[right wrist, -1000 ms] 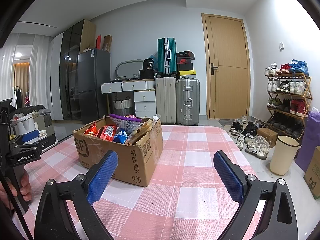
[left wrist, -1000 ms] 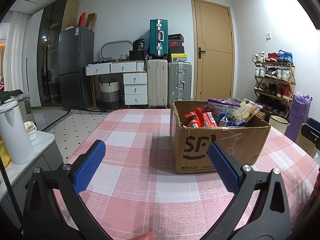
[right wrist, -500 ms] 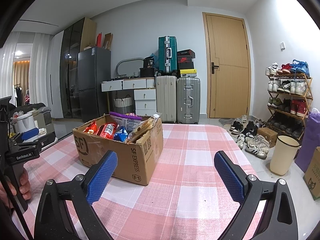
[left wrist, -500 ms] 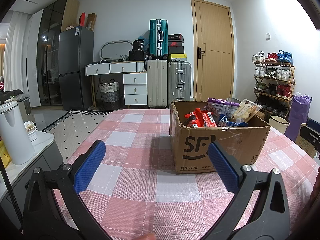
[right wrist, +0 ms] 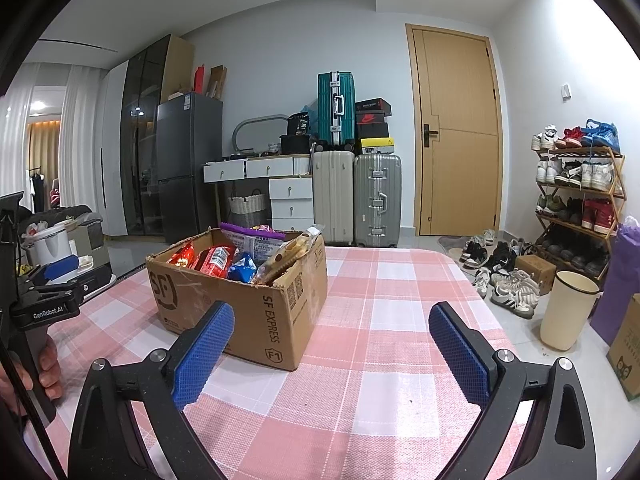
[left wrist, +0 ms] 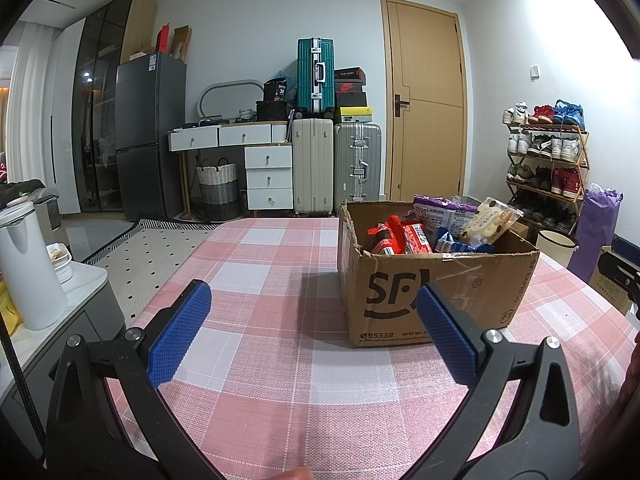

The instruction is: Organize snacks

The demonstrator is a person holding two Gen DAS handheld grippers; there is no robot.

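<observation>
A cardboard box (left wrist: 434, 280) stands on the table (left wrist: 280, 320), ahead and to the right of the left hand-held gripper (left wrist: 312, 330) and ahead and to the left of the right hand-held gripper (right wrist: 332, 354). Snack packets (left wrist: 432, 228) are piled loosely inside it, some poking above the rim, probably because they were dropped in rather than stacked. Both hand-held grippers hover low over the checked cloth with their blue pads spread wide apart, holding nothing, one either side of the box so each can reach it. No packet lies on the cloth. This fits snacks gathered into the box, or a box waiting to be emptied and sorted.
</observation>
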